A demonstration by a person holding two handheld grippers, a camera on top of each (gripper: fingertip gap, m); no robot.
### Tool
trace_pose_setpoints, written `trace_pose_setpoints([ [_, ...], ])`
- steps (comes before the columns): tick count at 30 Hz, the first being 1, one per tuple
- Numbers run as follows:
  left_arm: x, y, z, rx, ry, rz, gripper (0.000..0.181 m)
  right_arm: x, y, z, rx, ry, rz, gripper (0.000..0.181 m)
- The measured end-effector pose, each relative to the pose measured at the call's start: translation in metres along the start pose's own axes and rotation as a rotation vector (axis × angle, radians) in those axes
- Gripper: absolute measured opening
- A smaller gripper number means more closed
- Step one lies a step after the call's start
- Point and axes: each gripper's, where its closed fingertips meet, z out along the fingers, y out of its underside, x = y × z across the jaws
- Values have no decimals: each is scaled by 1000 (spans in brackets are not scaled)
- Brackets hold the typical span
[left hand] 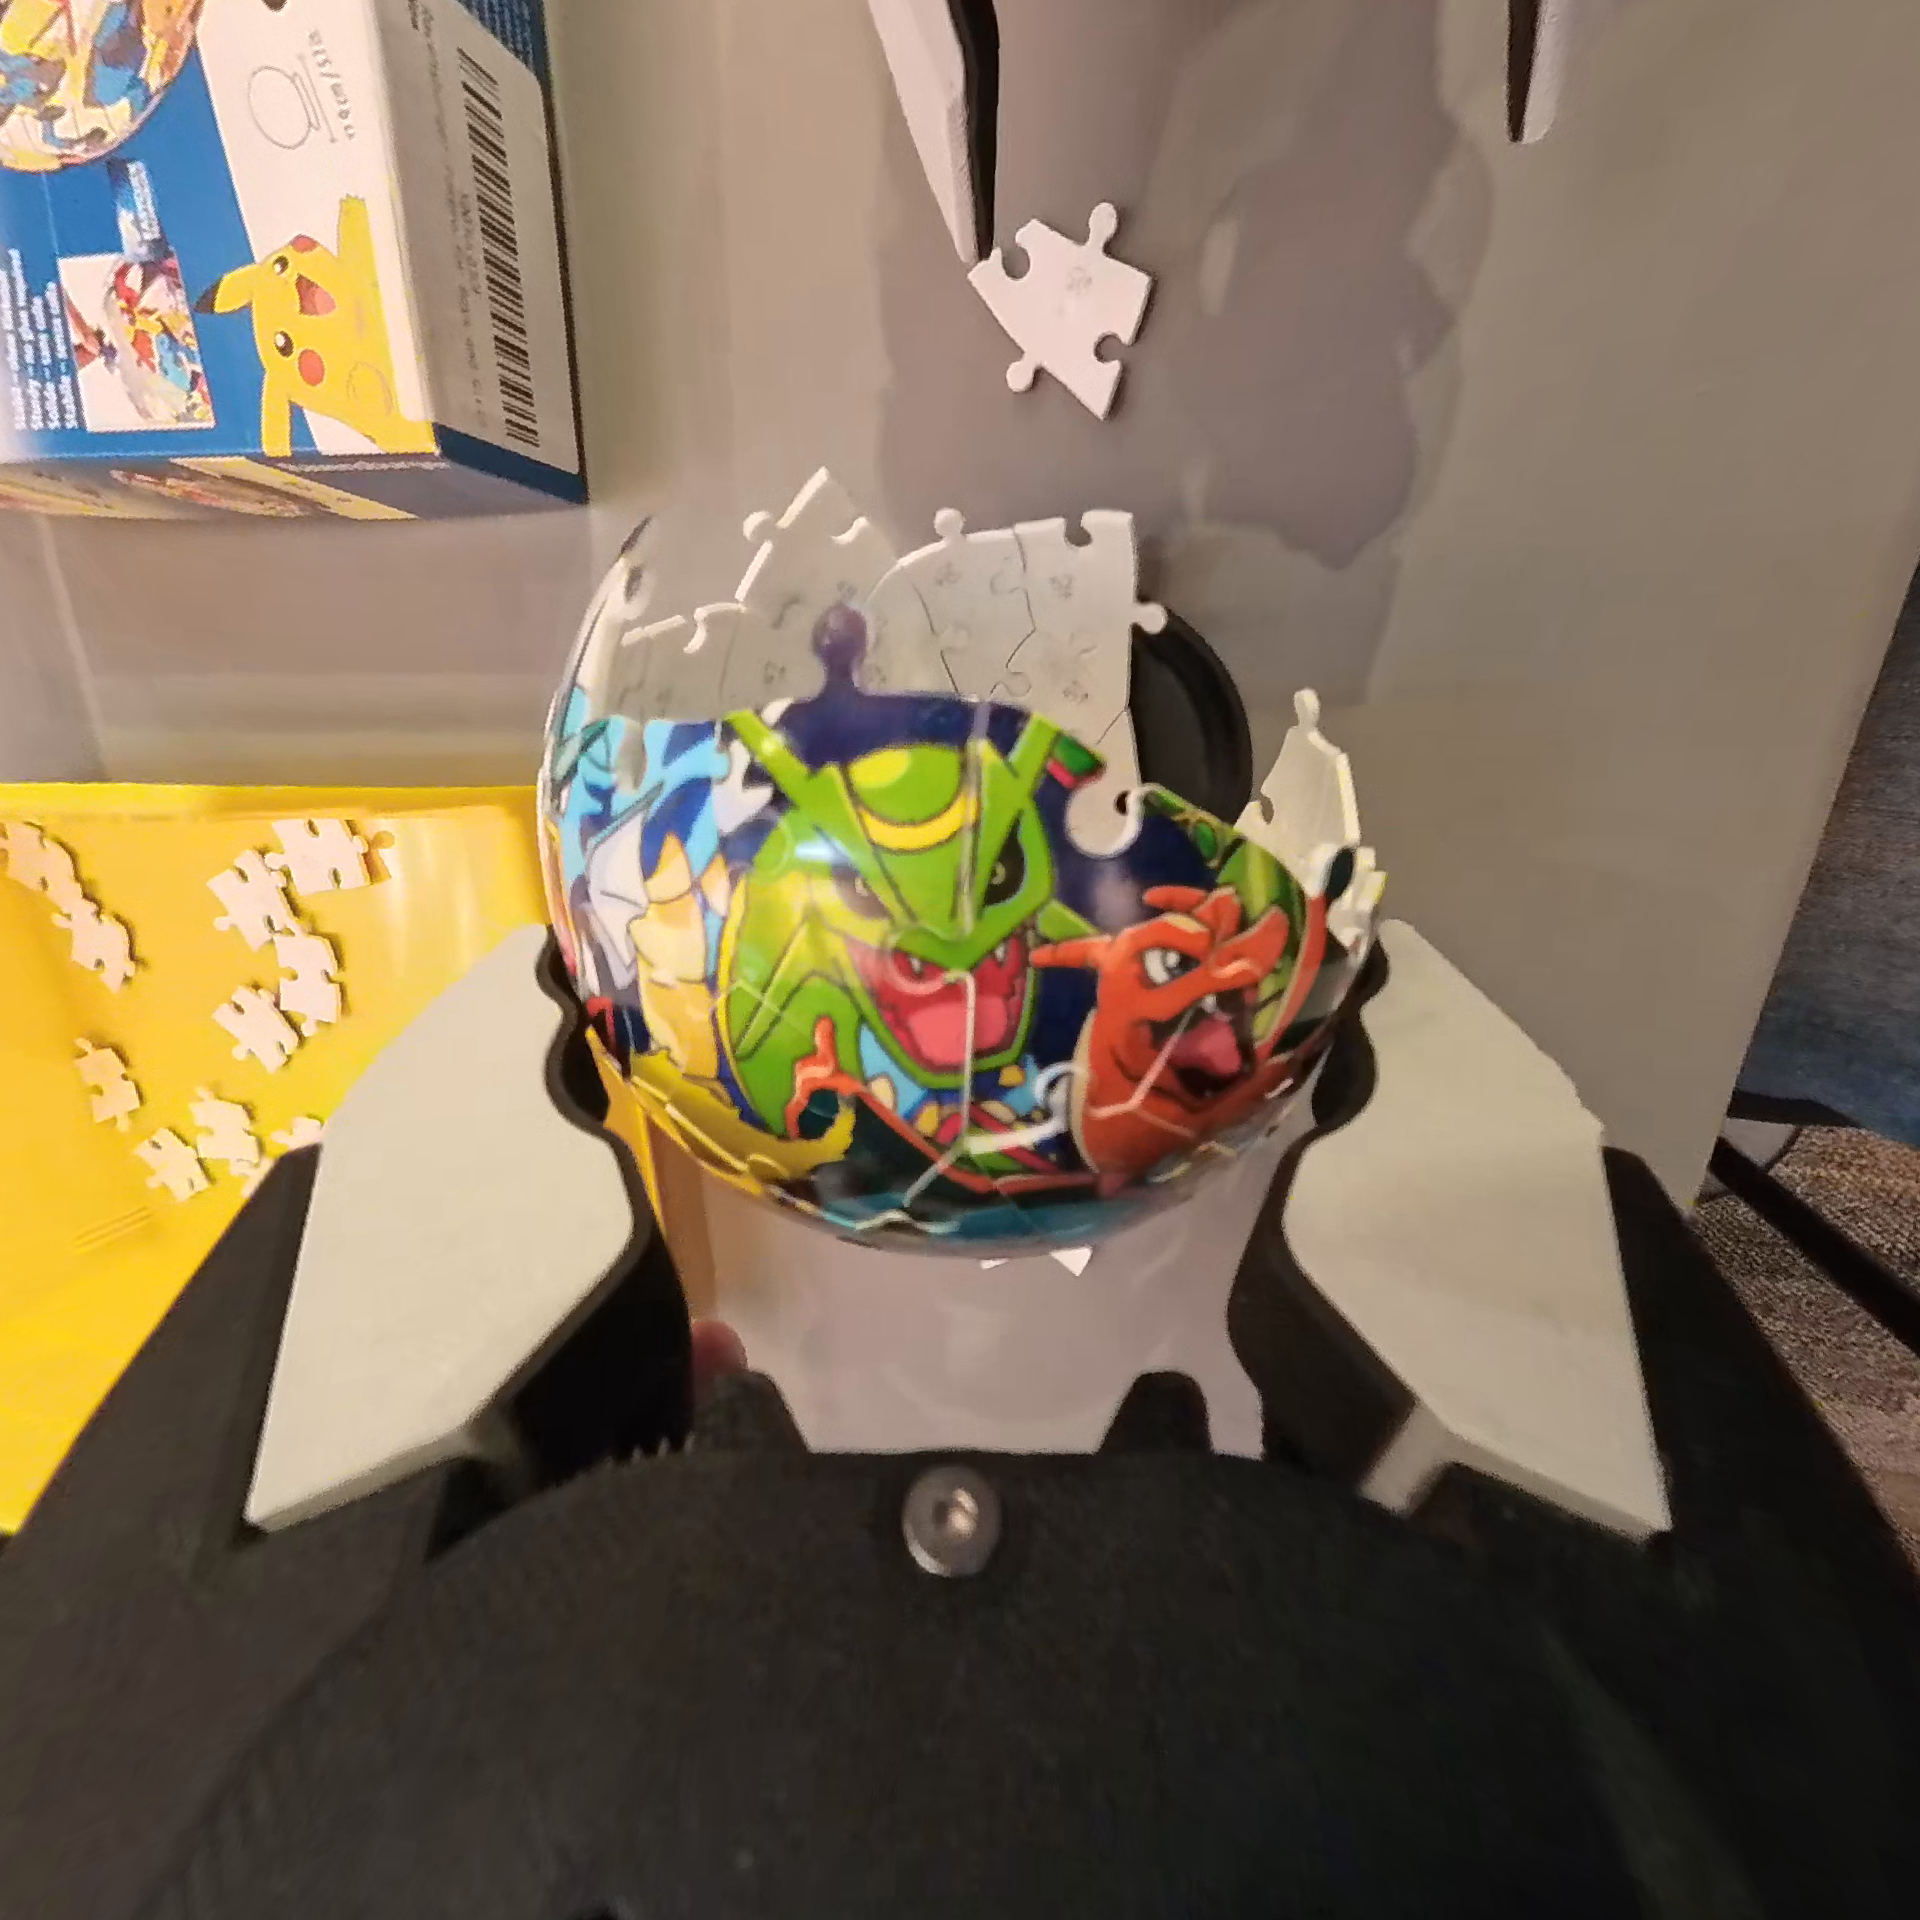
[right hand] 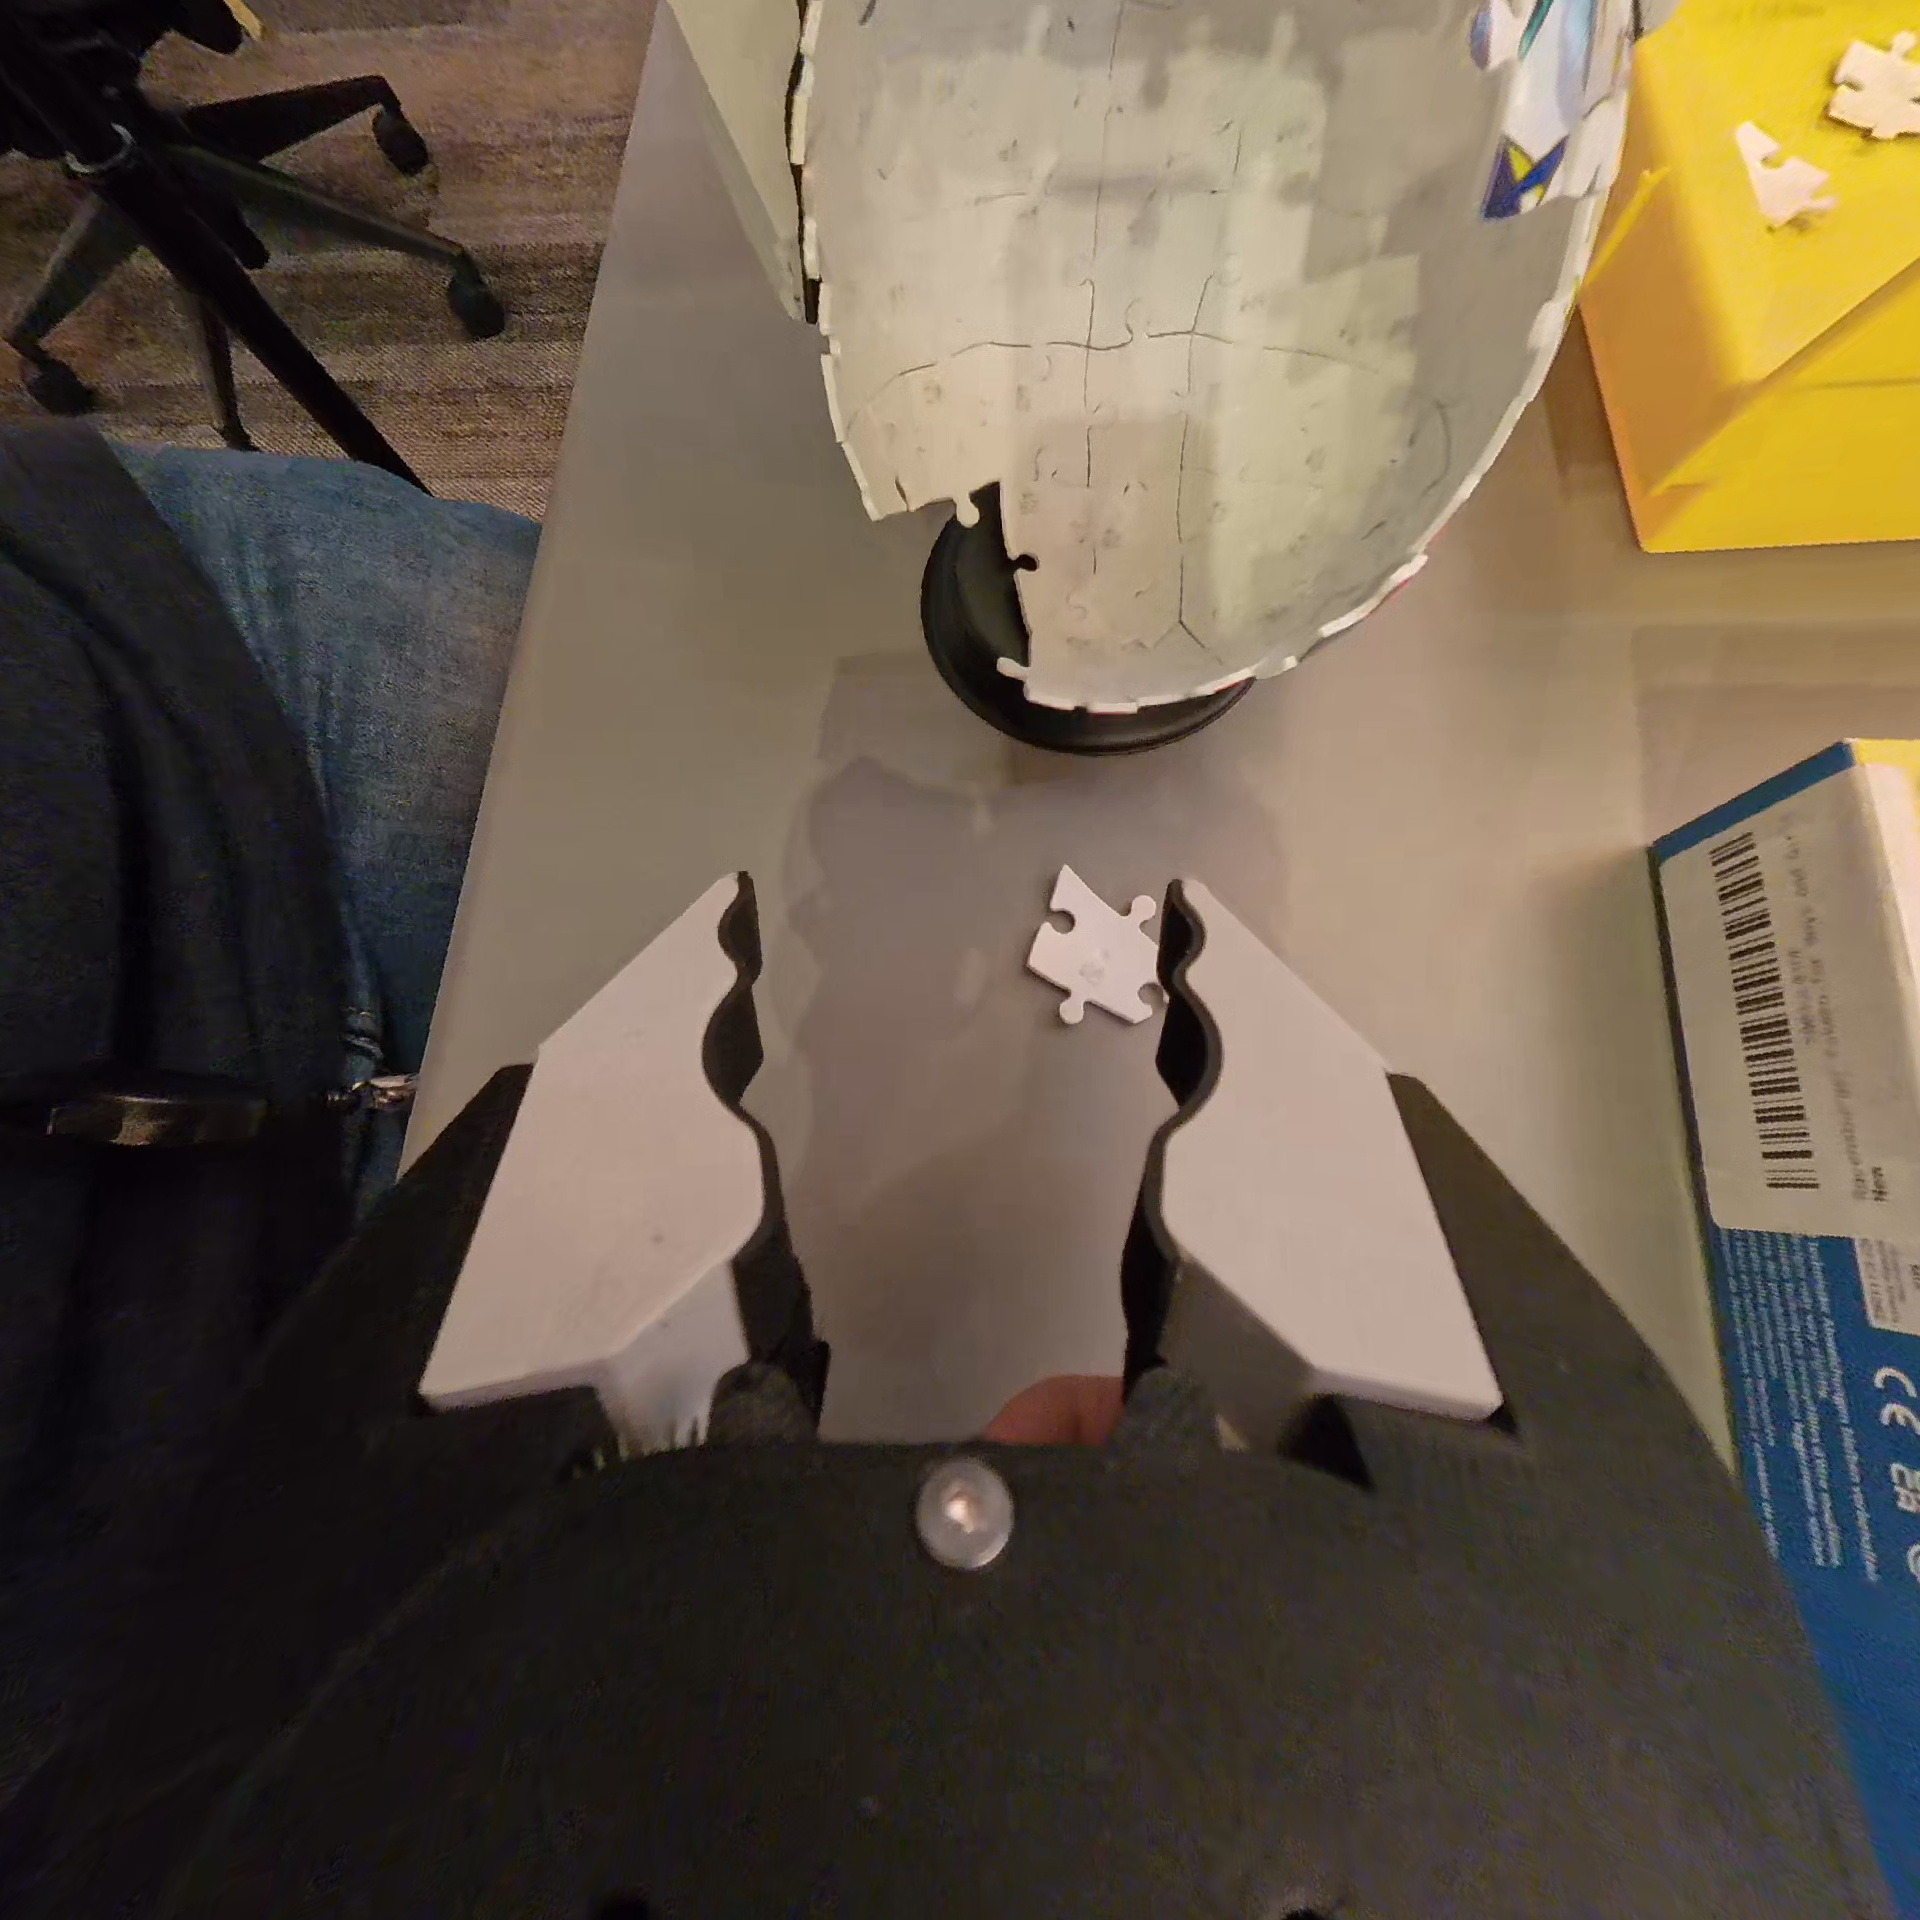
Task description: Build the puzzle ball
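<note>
Grey table (right hand: 935, 1195): piece (right hand: 1093, 961) between right gripper (right hand: 958, 914) fingers.

A: Left tool (left hand: 961, 997), build?
B: Matte black body, two pale grey wedge fingers with wavy black inner pads, one silver screw centred behind them.
A: Right tool (right hand: 961, 935)?
B: Identical. Beside its left finger, blue jeans (right hand: 343, 665) and a dark top.

The blue and white box (left hand: 312, 260), at ten o'clock in the left wrist view and four o'clock in the right, bears a barcode (right hand: 1766, 1018), fine print and small symbols. The white backs of the loose piece (right hand: 1096, 951) and the puzzle ball (right hand: 1143, 312) carry faint marks, too small to read.
</note>
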Motion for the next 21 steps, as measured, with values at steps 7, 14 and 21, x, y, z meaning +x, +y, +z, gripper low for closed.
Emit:
trace_pose_setpoints([
  [7, -2, 2, -1, 47, -28, -65, 133, 6, 2, -3, 1, 10, 24, 76],
  [14, -4, 6, -6, 82, -66, -113, 132, 14, 6, -9, 2, 27, 47, 76],
  [21, -6, 10, -11, 98, -85, -152, 132, 18, 5, -11, 7, 35, 59, 76],
])
